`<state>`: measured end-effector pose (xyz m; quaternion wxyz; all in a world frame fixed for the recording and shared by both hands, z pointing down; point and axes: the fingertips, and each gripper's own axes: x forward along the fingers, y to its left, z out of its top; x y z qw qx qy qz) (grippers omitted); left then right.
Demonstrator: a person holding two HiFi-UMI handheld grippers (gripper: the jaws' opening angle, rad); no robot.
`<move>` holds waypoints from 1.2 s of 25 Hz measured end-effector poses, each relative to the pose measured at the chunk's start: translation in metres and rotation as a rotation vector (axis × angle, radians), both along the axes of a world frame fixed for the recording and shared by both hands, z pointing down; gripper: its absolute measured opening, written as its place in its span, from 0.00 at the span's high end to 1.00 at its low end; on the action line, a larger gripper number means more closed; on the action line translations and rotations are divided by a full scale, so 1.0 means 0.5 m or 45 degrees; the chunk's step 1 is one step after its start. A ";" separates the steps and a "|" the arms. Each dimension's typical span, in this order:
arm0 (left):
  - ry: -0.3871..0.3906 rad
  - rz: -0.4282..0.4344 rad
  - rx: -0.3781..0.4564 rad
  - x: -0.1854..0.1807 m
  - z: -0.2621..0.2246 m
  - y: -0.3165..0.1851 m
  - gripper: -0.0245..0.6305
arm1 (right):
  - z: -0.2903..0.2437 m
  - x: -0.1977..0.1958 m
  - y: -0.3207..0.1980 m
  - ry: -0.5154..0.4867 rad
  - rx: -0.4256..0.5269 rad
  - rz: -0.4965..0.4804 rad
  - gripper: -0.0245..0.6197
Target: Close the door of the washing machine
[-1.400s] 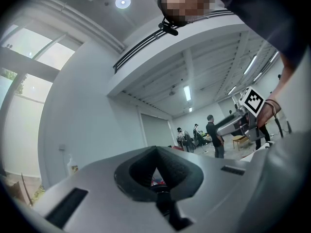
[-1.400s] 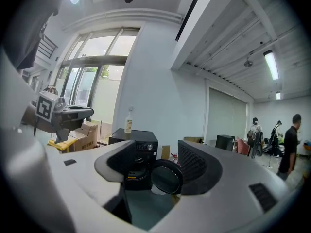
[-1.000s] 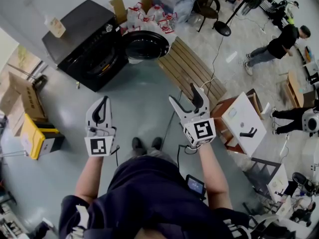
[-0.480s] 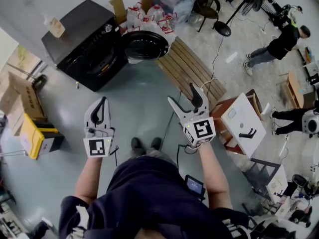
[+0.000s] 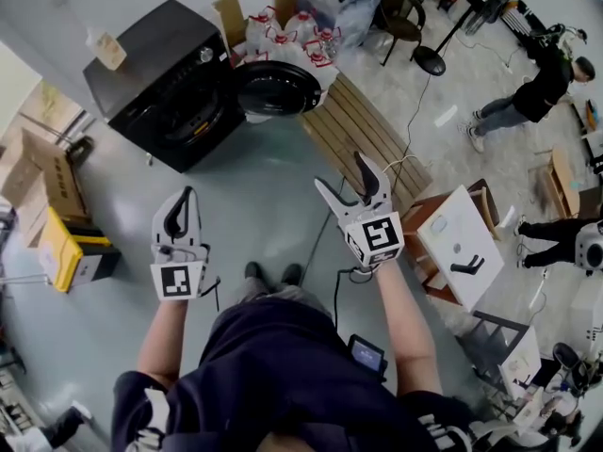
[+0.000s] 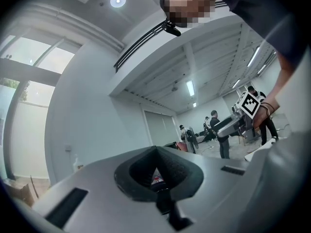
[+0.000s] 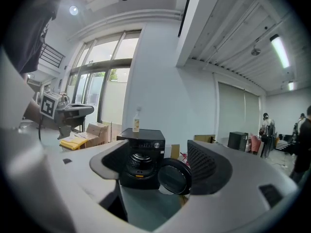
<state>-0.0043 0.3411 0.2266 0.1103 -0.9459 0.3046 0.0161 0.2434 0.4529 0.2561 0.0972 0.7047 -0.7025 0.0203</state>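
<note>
I have both grippers held out in front of the body, well short of the washing machine (image 5: 170, 83). The machine is black and front-loading and stands on the grey floor (image 5: 254, 186) against the white wall. Its round door (image 5: 276, 87) is swung wide open on the hinge side, so the drum opening is uncovered. In the head view the door reaches toward a slatted wooden bench (image 5: 363, 130).

The right gripper (image 5: 339, 172) has its jaws spread wide with nothing between them. Its own view looks straight through the gap at the machine's front and the open door. A small bottle (image 7: 136, 120) stands on the machine's top.

The left gripper (image 5: 186, 196) has its jaws brought together at the tips and holds nothing. Its view is tilted up at the ceiling and the far room.

A cluster of large water bottles (image 5: 283, 31) sits just behind the open door. Cardboard boxes (image 5: 38, 172) and a yellow box (image 5: 61, 248) lie off to my left. A person in black (image 5: 537, 92) is walking at the far right.
</note>
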 end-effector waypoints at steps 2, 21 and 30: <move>0.002 -0.014 0.009 0.005 -0.001 0.001 0.93 | 0.007 0.015 -0.012 0.011 -0.008 -0.015 0.39; -0.006 0.032 -0.041 0.086 0.040 -0.282 0.93 | 0.141 0.157 -0.333 0.031 -0.124 0.020 0.39; -0.075 0.090 -0.067 0.133 0.075 -0.466 0.93 | 0.221 0.249 -0.528 0.038 -0.183 0.097 0.39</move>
